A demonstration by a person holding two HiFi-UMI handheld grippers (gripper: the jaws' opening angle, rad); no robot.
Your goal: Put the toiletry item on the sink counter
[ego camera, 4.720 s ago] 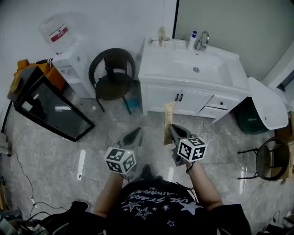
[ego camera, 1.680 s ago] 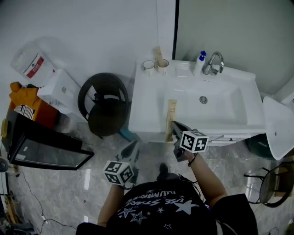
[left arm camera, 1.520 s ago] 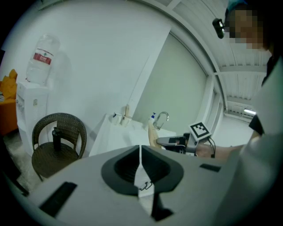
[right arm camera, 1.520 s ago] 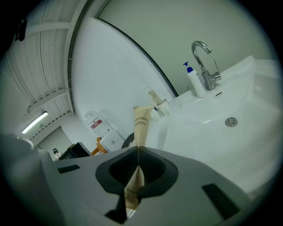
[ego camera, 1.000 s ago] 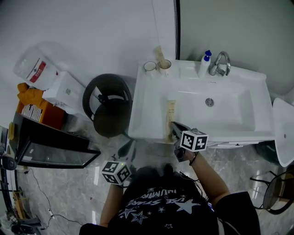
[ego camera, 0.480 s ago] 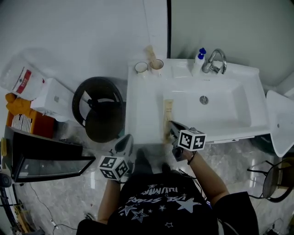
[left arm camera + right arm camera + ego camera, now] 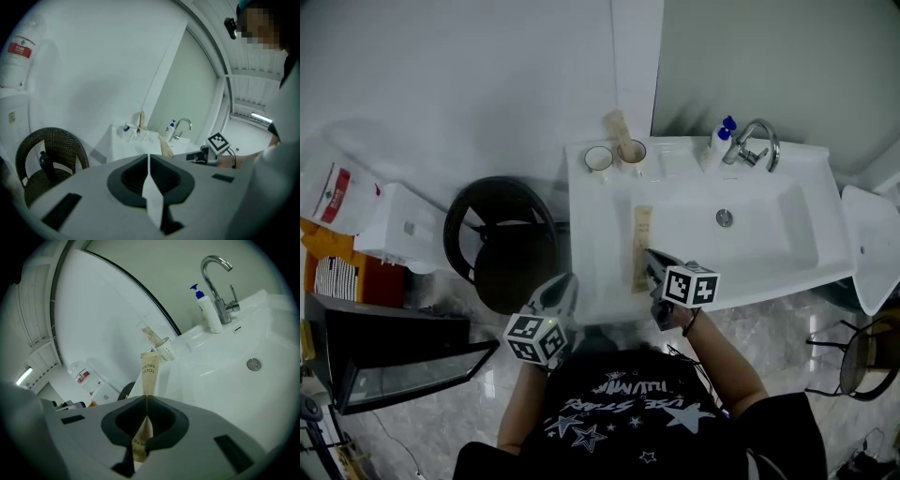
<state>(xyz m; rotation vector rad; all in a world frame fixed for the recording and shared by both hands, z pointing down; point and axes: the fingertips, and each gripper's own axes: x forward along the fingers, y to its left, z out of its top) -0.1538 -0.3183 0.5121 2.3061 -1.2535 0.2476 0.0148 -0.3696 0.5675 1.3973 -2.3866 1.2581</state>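
while the right gripper (image 7: pixel 146 399) pinches the near end of a flat tan toothbrush packet (image 7: pixel 149 373), its fingers are closed tight on it and the rest of the packet sticks out past the fingertips. in the head view the packet reaches forward from those fingertips over the white sink counter (image 7: pixel 595 253), along the left edge of the basin (image 7: pixel 759 230); cannot tell if its far end touches the counter. beyond the packet tip, well ahead of the fingers, two cups (image 7: pixel 614 156) stand at the back of the counter, one with something tall in it. ahead and to the right of the right fingers sit the faucet (image 7: pixel 213 273) and a white pump bottle (image 7: pixel 206 305) just beside it. left gripper (image 7: pixel 148 157) has its fingers pressed together with nothing between them, held near the front left corner of the counter, apart from the packet. a dark wicker chair (image 7: pixel 497 244) stands left of the left fingers, just beside the counter.
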